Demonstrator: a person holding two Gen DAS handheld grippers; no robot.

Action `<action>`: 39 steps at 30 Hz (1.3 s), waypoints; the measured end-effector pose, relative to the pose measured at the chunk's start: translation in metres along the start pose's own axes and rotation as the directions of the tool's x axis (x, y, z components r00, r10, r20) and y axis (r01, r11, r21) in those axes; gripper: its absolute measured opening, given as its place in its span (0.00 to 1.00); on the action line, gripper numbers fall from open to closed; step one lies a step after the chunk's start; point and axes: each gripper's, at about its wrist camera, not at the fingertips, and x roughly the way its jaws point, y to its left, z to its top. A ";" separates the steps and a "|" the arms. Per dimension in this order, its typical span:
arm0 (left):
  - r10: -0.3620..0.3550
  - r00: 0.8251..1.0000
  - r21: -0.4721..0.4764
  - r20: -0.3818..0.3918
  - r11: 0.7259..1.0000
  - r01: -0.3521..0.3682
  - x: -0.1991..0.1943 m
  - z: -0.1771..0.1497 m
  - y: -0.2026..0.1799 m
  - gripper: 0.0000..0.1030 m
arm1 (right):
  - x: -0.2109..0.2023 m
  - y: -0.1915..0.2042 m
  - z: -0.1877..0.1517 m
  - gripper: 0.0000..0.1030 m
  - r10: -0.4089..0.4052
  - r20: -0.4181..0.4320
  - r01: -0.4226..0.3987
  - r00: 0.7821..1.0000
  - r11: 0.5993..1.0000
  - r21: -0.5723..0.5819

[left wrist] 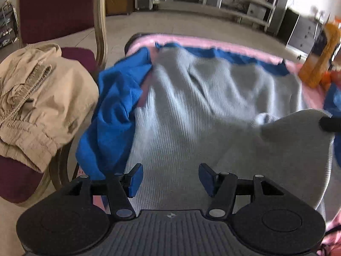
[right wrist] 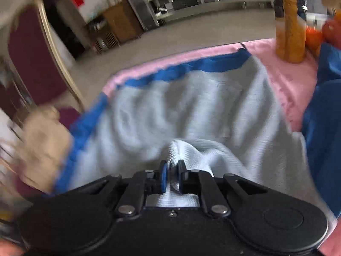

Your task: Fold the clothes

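Note:
A light grey ribbed garment [left wrist: 191, 111] lies spread over a blue garment [left wrist: 110, 111] on a pink-covered table [left wrist: 234, 47]. My left gripper [left wrist: 170, 179] is open and empty, its blue pads wide apart just above the grey cloth's near part. My right gripper [right wrist: 172, 175] is shut on a bunched fold of the grey garment [right wrist: 191, 111], lifting it a little. The blue garment [right wrist: 191, 66] shows along the far and left edges in the right wrist view. The right gripper's dark tip [left wrist: 329, 123] shows at the right edge of the left wrist view, holding a grey flap.
A maroon chair [left wrist: 53, 10] with a gold frame stands left of the table, with beige shorts [left wrist: 38, 98] heaped on its seat. An orange-yellow bottle [left wrist: 319, 57] and orange objects stand at the table's far right. Another blue cloth [right wrist: 324, 123] lies at right.

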 end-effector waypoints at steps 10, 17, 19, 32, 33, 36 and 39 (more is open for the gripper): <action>-0.107 0.993 -0.076 0.049 0.991 0.110 -0.014 0.008 0.022 0.58 | -0.018 0.050 0.035 0.14 -0.085 0.148 0.073 0.985 0.993 0.089; -0.092 0.995 -0.056 0.031 0.994 0.094 -0.012 0.004 0.019 0.58 | 0.007 0.031 0.039 0.38 -0.150 0.015 0.147 0.989 0.982 0.121; -0.085 0.996 -0.048 0.030 0.995 0.087 -0.012 0.002 0.018 0.57 | -0.026 0.026 0.037 0.45 -0.113 0.024 0.110 0.993 0.987 0.116; 0.049 0.992 0.051 -0.113 0.998 -0.044 -0.020 -0.066 0.008 0.57 | -0.095 -0.082 -0.052 0.43 -0.100 0.019 0.091 0.995 0.958 0.271; 0.063 0.991 0.071 -0.121 0.996 -0.055 -0.017 -0.069 0.004 0.57 | -0.092 -0.093 -0.060 0.38 -0.109 0.025 0.097 0.994 0.952 0.290; 0.116 0.987 0.139 -0.114 0.985 -0.100 -0.009 -0.073 -0.009 0.57 | -0.086 -0.119 -0.078 0.37 -0.189 0.035 0.166 0.981 0.926 0.340; 0.155 0.984 0.192 -0.093 0.972 -0.135 -0.003 -0.075 -0.019 0.56 | -0.076 -0.144 -0.088 0.38 -0.228 0.009 0.206 0.974 0.896 0.394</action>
